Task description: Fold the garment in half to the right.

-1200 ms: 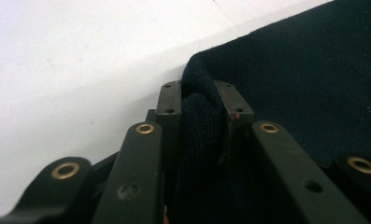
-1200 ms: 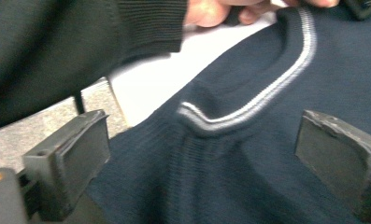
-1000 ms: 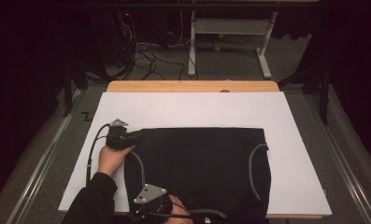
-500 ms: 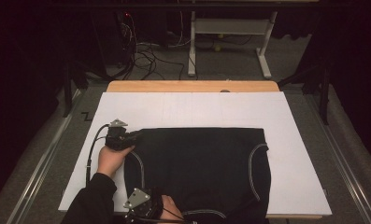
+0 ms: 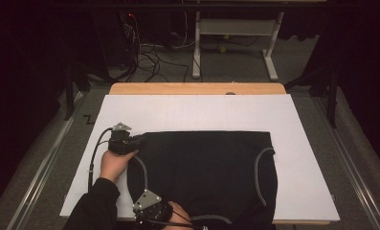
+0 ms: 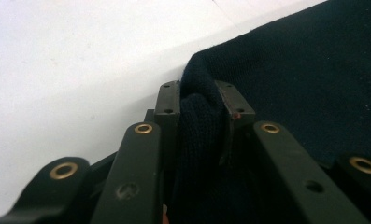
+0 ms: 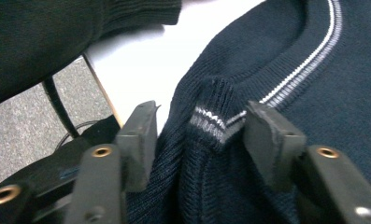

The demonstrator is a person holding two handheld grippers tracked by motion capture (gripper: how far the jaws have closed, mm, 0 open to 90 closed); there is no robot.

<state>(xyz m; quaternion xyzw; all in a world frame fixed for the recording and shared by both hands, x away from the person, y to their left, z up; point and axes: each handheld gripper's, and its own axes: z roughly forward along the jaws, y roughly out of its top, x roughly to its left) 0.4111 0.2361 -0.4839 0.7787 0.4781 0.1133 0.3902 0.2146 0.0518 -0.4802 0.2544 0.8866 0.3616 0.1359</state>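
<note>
Lying flat on the white surface point(image 5: 187, 112), the dark knitted sweater point(image 5: 206, 172) spreads from about nine o'clock to three o'clock in the high view, its long axis running left to right and its near edge hanging over the surface's six o'clock side. The left gripper point(image 5: 139, 140) sits at the sweater's ten o'clock corner, and in the left gripper view its jaws are narrow and pinched on a fold of the knit point(image 6: 199, 126), so that corner is held. The right gripper point(image 7: 199, 135) works at the seven o'clock edge, just beside the striped trim point(image 7: 216, 122); its jaws have just been closing, and a bunched piece of the striped hem stands between them, though the pads do not look pressed against it yet. I judge the coming move to turn on this: the cloth lies toward three o'clock from both grippers, so any lift or fold would carry the left side across along that long axis. A dark sleeve point(image 5: 94, 206) enters from six o'clock. Beyond twelve o'clock stands a wooden edge point(image 5: 197, 88) and a metal frame point(image 5: 235, 28) on the floor.
</note>
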